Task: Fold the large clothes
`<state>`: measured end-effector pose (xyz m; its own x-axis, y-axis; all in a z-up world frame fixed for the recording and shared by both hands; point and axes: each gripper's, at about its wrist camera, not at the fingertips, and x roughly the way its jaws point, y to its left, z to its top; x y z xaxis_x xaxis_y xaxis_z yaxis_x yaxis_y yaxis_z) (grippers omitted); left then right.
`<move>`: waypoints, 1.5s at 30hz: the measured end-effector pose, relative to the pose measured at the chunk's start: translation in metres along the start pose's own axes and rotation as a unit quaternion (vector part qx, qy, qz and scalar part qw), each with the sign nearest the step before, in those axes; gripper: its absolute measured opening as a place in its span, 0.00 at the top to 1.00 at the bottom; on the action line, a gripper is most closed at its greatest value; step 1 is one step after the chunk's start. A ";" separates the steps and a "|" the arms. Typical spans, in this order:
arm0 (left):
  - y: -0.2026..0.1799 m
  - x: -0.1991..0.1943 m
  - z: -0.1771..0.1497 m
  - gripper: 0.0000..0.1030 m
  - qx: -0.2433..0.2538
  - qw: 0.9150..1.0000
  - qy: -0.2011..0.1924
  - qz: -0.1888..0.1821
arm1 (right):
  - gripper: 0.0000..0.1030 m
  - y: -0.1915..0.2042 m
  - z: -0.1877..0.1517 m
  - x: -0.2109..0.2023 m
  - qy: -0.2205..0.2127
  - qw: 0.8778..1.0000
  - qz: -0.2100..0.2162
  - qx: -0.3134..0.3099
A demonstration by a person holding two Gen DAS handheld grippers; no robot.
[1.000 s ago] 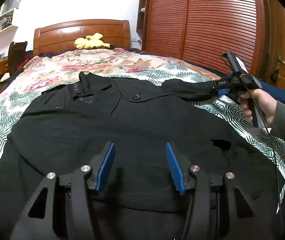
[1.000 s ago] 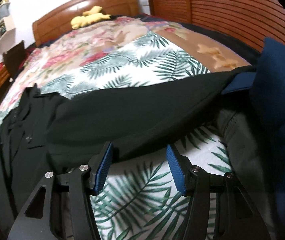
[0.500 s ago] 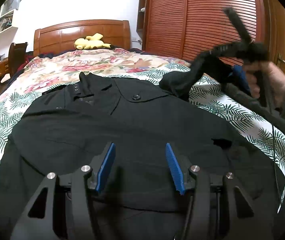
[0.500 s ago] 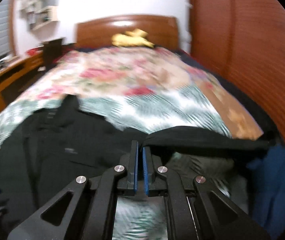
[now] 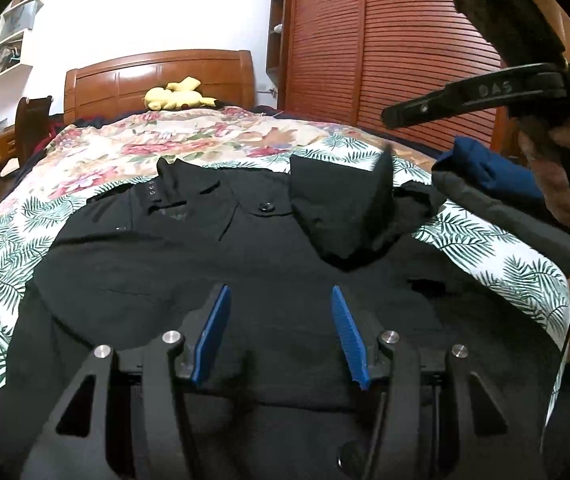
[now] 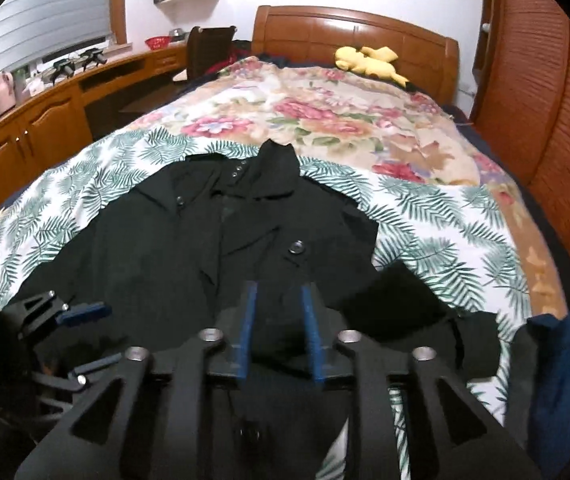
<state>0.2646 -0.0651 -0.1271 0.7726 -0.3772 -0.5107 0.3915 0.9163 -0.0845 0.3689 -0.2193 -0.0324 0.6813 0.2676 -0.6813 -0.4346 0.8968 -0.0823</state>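
**Sleeve folded in, right jaws opening**

On the bed (image 6: 437,216), our black coat (image 5: 189,264) lies near the foot edge. Its sleeve (image 5: 341,208), stretched toward the right edge a second ago, now rests folded on the chest. Our right gripper (image 6: 276,324) is opening, empty; left gripper (image 5: 281,336) hovers half-open, holding nothing.
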 end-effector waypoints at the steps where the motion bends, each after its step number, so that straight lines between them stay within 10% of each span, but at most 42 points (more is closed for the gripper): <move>1: 0.001 -0.003 0.001 0.50 0.000 1.000 -0.002 0.001 | 0.58 -0.003 0.001 -0.003 -0.005 1.000 -0.008 0.002; 7: 0.010 -0.015 0.004 0.50 -0.007 1.000 -0.011 -0.001 | 0.49 -0.032 0.008 -0.013 -0.027 0.997 -0.071 0.033; 30: 0.042 -0.044 -0.007 0.50 -0.025 0.999 0.002 0.039 | 0.49 -0.190 -0.083 0.124 0.154 0.952 -0.224 0.142; 32: 0.042 -0.046 -0.006 0.50 -0.024 0.999 0.002 0.041 | 0.83 -0.188 -0.085 0.127 0.162 0.950 -0.230 0.135; 45: 0.044 -0.073 -0.007 0.50 -0.025 0.998 -0.005 0.054 | 0.97 -0.098 0.002 0.022 -0.026 0.979 -0.188 0.074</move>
<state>0.2222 0.0034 -0.0997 0.8140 -0.2766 -0.5109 0.2803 0.9572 -0.0716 0.4275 -0.3009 -0.0382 0.8074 -0.0761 -0.5851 -0.0610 0.9756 -0.2111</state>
